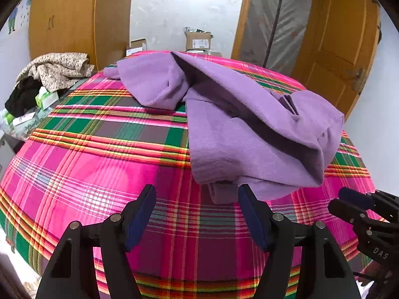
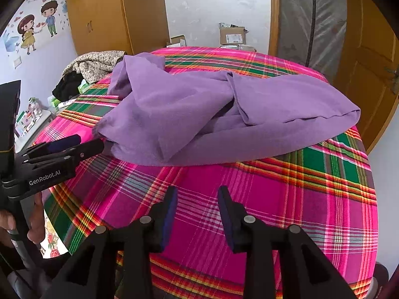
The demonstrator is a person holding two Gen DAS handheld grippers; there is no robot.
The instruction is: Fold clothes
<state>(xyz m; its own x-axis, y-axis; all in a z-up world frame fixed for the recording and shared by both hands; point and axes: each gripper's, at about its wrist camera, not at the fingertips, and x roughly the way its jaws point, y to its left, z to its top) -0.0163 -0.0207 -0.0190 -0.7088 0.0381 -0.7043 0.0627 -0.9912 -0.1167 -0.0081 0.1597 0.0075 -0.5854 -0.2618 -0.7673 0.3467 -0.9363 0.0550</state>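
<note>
Both your grippers hang empty: left gripper (image 1: 197, 196) wide, right gripper (image 2: 198, 199) half-open. Pinch one layer of that bunched purple garment (image 1: 249, 124) and your fold skews.

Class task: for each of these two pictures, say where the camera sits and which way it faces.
Left wrist: on the left gripper, looking down across its open fingers at the purple garment.
Right wrist: on the right gripper, open, over the plaid cover; a hand shows left.
Shared: garment, cover, each other's gripper.
</note>
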